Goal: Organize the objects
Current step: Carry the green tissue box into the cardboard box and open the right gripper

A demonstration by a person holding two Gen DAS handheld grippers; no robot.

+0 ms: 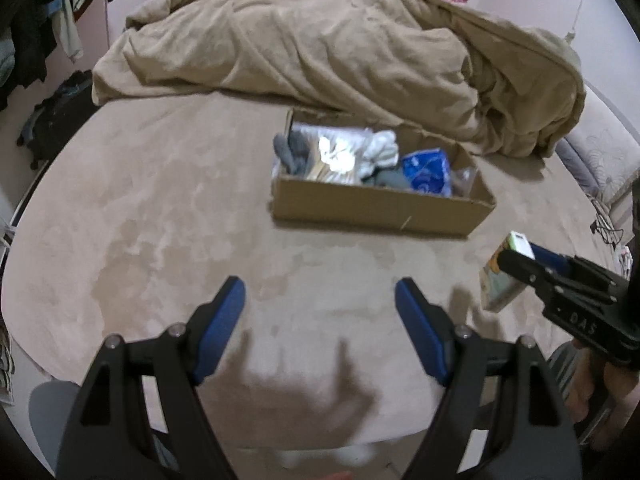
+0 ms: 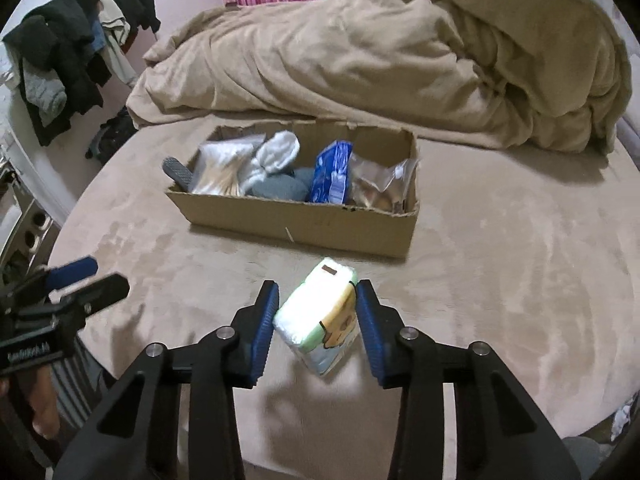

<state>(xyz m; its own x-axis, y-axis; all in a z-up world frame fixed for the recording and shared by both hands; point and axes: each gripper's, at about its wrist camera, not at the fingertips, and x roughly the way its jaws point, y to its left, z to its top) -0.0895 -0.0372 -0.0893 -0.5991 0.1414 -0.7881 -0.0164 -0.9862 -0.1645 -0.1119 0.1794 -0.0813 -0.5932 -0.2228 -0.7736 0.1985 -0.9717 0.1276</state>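
The right gripper (image 2: 317,322), with black arms and blue ribbed pads, holds a soft plastic-wrapped tissue pack (image 2: 320,320) in white, pale green and yellow print, tilted, above the beige velvety bed cover (image 2: 500,264); its 2 jaws are clamped against the pack's sides. In the left wrist view the same pack (image 1: 505,276) shows at the right edge, pinched at the tip of that gripper (image 1: 516,258) and lifted over the cover (image 1: 160,220). The left gripper (image 1: 320,300) hangs over bare cover with its 2 jaws spread wide apart and nothing between them; in the right wrist view it (image 2: 86,276) appears at the left edge. Beyond both grippers sits an open brown cardboard box (image 2: 304,224) on the cover, well apart from the pack. Inside it lie a grey ribbed handle (image 2: 178,170), a clear bag of pale sticks (image 2: 222,172), white and grey socks (image 2: 276,154), a blue printed packet (image 2: 332,172) and a clear bag of brownish items (image 2: 380,188). Behind the box (image 1: 372,208) lies a rumpled tan blanket (image 2: 380,52).
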